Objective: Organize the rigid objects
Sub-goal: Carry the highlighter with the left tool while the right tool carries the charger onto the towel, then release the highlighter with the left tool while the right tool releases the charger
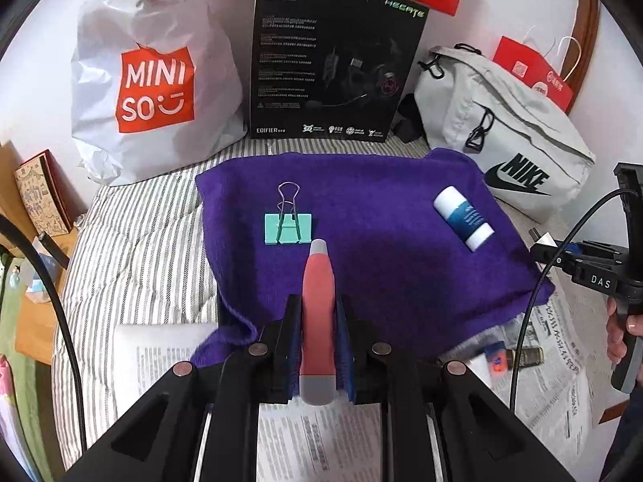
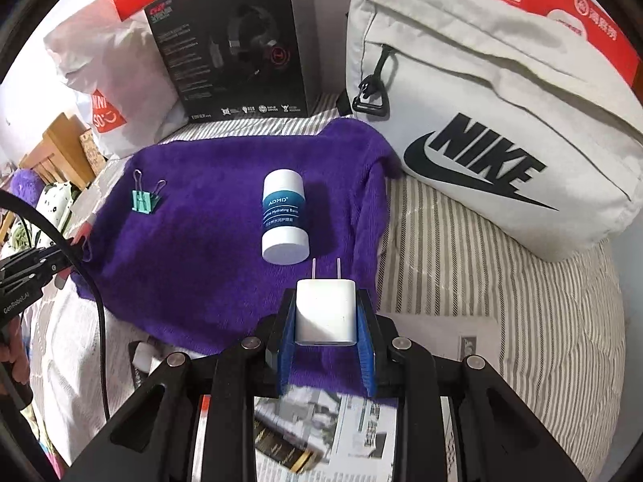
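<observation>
A purple towel (image 1: 381,217) lies on the striped bed; it also shows in the right wrist view (image 2: 209,249). On it lie a green binder clip (image 1: 287,228) (image 2: 144,200) and a white-and-blue balm stick (image 1: 463,217) (image 2: 284,217). My left gripper (image 1: 317,305) is shut on a red utility knife with grey ends (image 1: 318,321), held above the towel's near edge, tip just short of the clip. My right gripper (image 2: 325,301) is shut on a white plug charger (image 2: 325,311), prongs forward, just short of the balm stick. The right gripper also shows at the left wrist view's right edge (image 1: 594,273).
At the back stand a white Miniso bag (image 1: 152,80), a black headset box (image 1: 333,60) (image 2: 233,40), a grey Nike bag (image 1: 506,136) (image 2: 494,120) and red paper bags (image 1: 534,72). Newspapers (image 1: 554,361) and printed sheets (image 2: 321,434) lie near the front.
</observation>
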`<state>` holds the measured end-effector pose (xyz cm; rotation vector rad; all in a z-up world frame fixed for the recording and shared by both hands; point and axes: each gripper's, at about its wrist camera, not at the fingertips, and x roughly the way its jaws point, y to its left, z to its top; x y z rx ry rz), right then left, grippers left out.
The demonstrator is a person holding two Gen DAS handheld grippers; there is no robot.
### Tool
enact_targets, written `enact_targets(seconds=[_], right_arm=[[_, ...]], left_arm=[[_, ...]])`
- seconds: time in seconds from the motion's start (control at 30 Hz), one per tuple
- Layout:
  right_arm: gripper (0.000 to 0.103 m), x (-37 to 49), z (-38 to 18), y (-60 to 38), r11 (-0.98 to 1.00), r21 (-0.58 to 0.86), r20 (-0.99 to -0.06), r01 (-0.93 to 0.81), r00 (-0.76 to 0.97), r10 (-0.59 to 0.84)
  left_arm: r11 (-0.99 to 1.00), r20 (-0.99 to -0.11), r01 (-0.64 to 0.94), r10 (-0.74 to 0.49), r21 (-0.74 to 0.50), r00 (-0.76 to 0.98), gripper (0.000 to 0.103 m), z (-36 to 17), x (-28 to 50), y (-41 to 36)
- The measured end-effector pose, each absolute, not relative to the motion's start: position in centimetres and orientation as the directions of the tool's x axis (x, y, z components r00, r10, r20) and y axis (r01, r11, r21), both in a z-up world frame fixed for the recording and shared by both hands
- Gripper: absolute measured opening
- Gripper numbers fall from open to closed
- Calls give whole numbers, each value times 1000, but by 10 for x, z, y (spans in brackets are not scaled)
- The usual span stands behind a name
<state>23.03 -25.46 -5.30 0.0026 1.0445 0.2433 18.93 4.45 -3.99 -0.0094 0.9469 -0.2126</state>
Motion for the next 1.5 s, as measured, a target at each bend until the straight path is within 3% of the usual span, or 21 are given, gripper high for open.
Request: enact_targets(seconds=[0.67,1.3,1.43,1.5], right_arm=[[27,264,-94,-221,964,48,-901,-262,405,155],[28,265,-98,-217,954,33,-897,-299,412,160],[44,263,-97,-216,938,88,-889,-335,399,225],[50,259,-94,-217,939,90,-888,-332,399,226]], left_arm=[[983,-844,161,-160,-88,511,17,-73,231,45],[986,-867,163,-96,-18,489,17,-92,238,33],[987,-869,161,-86,-8,486,18,-92,235,31],[987,-871,162,-91,-13,482,24,-92,232,31]])
